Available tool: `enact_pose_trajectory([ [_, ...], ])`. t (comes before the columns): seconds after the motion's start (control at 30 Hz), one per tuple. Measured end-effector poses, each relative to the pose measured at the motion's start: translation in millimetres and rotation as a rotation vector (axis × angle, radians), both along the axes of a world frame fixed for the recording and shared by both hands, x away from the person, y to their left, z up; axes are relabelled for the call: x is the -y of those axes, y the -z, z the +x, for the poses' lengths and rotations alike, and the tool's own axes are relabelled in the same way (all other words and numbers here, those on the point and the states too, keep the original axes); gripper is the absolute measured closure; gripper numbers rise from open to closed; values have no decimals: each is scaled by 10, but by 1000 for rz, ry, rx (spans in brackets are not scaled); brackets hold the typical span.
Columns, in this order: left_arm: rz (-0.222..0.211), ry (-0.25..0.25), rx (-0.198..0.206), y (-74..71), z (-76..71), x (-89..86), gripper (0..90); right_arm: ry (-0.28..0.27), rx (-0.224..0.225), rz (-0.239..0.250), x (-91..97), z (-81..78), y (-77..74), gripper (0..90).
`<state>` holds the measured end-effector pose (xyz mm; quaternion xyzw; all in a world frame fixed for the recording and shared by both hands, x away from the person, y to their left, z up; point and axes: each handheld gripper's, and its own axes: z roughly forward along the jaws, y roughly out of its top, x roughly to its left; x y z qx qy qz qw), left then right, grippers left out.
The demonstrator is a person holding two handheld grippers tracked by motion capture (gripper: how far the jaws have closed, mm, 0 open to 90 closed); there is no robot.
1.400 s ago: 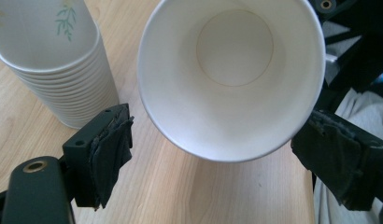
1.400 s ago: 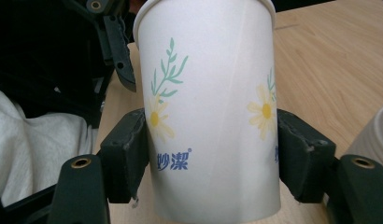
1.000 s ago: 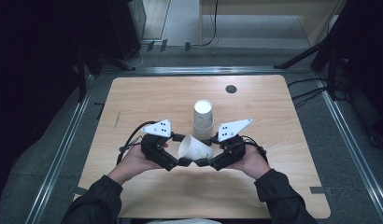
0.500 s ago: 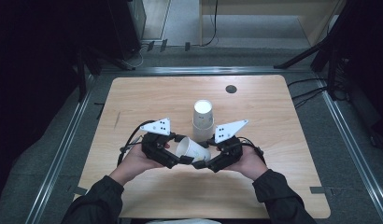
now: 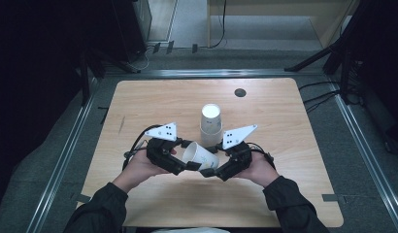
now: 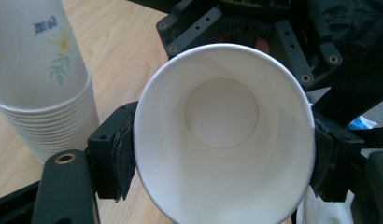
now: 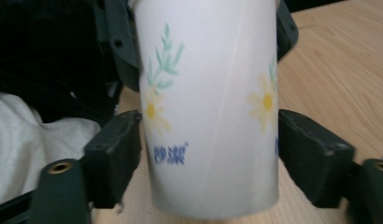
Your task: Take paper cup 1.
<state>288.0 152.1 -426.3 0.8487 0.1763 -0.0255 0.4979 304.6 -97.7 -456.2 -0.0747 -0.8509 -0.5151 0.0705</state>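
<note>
A: Left gripper view is showing the paper cup mouth-on, the left gripper's fingers closing onto its rim, pressing both sides.

B: Right gripper's fingers are opening, flanking its base without touching; the cup's axis is running between grippers above the desk.

A lab-like recording bay is showing here: a bare wooden table is standing framed by metal rails on grey flooring, with cables trailing beyond the far side of the grippers and dark stands flanking the whole setup.
</note>
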Motion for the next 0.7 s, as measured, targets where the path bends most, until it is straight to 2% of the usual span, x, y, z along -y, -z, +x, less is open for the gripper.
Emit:
enact_pose_trajectory([
  [0.1, -7, -17, 6, -21, 17, -55, 236, 19, -3, -22, -1, 12, 11, 217],
  [0.23, 9, -48, 31, -51, 46, -145, 236, 39, 3, -50, 3, 21, 30, 204],
  [0.37, 11, -76, 28, -65, 73, -226, 236, 90, 45, -90, 19, 14, 76, 185],
  [0.43, 22, -92, 34, -65, 87, -256, 236, 142, 68, -124, 53, 8, 122, 186],
  [0.57, 52, -107, 22, -43, 124, -287, 236, 182, 94, -143, 101, 15, 136, 189],
  [0.7, 102, -116, 31, -13, 128, -296, 235, 207, 102, -149, 186, 24, 107, 177],
])
